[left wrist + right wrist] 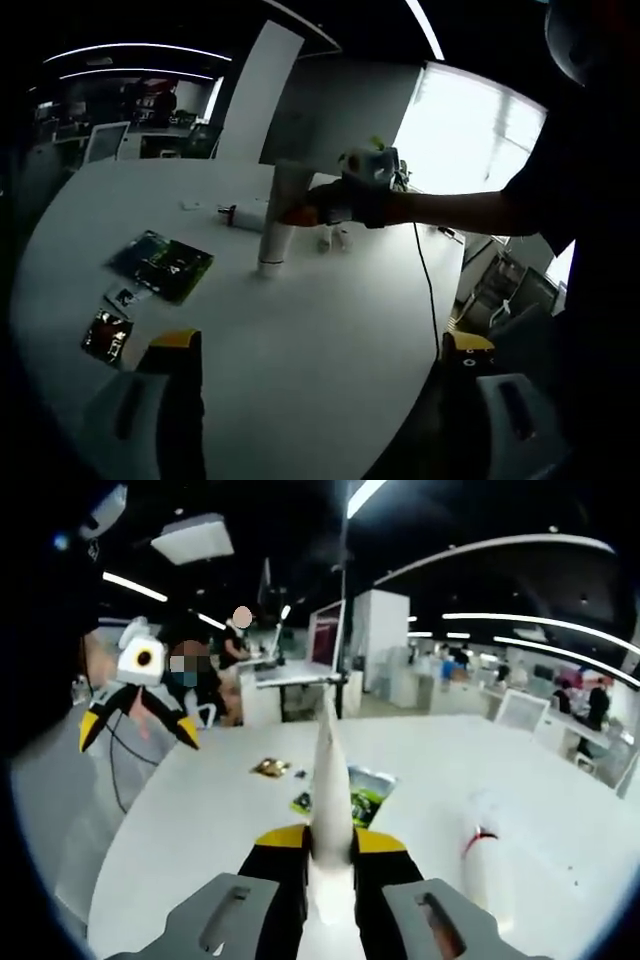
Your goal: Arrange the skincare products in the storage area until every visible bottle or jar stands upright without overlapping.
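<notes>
While left fingers (pixel 315 350) gape empty, right fingers (pixel 329 852) clamp a white tube (pixel 330 805) (cap-down on table (pixel 330 330)).

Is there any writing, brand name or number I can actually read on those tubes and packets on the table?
None can be read.
White tube held in the right gripper: no print legible.
Lying white tube with a red band: blurred.
Green packet: print too small.
Small dark packets: markings blurred.
</notes>
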Demonstrator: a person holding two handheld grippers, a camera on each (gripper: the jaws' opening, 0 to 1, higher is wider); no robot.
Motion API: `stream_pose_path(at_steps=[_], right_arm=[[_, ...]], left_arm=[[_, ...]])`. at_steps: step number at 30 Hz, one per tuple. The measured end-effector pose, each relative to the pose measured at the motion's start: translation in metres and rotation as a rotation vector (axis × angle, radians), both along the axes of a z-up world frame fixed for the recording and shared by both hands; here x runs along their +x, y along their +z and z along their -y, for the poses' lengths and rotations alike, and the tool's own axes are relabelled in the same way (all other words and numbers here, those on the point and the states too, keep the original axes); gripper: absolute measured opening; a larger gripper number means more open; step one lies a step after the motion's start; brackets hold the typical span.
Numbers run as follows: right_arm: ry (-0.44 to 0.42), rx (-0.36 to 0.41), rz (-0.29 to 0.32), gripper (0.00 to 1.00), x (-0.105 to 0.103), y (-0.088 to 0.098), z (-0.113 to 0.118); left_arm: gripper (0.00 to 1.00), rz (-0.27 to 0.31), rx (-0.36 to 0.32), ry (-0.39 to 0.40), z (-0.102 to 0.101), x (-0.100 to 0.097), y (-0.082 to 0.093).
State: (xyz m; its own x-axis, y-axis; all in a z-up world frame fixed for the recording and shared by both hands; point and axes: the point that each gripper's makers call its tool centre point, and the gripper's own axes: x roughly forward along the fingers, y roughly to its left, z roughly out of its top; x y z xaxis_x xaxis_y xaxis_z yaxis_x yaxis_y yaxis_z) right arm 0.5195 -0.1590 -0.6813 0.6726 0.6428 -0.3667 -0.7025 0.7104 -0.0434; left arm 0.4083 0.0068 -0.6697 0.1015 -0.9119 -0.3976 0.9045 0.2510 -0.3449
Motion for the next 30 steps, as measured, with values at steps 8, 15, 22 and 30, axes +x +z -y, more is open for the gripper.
stream_pose_path(at_steps=[8,15,22,30], right_arm=[[-0.003,-0.02,0.0,0.08,-0.0002,-0.0004,0.0002],[-0.016,-0.031,-0.003,0.09,0.0,-0.0011,0.002],[-0.026,-0.031,-0.007,0.09,0.0008,-0.0014,0.0034],[-0.047,-0.023,-0.008,0.11,0.0025,0.0011,0.0044]], left_arm=[[0.93,0.004,0.002,-0.011,0.0021,-0.0005,0.0006],[0.93,0.004,0.004,-0.014,0.0016,-0.0014,0.0008],[0.92,0.004,0.004,-0.011,0.0017,-0.0009,0.001],[0.93,0.006,0.003,-0.012,0.0017,0.0,0.0011]])
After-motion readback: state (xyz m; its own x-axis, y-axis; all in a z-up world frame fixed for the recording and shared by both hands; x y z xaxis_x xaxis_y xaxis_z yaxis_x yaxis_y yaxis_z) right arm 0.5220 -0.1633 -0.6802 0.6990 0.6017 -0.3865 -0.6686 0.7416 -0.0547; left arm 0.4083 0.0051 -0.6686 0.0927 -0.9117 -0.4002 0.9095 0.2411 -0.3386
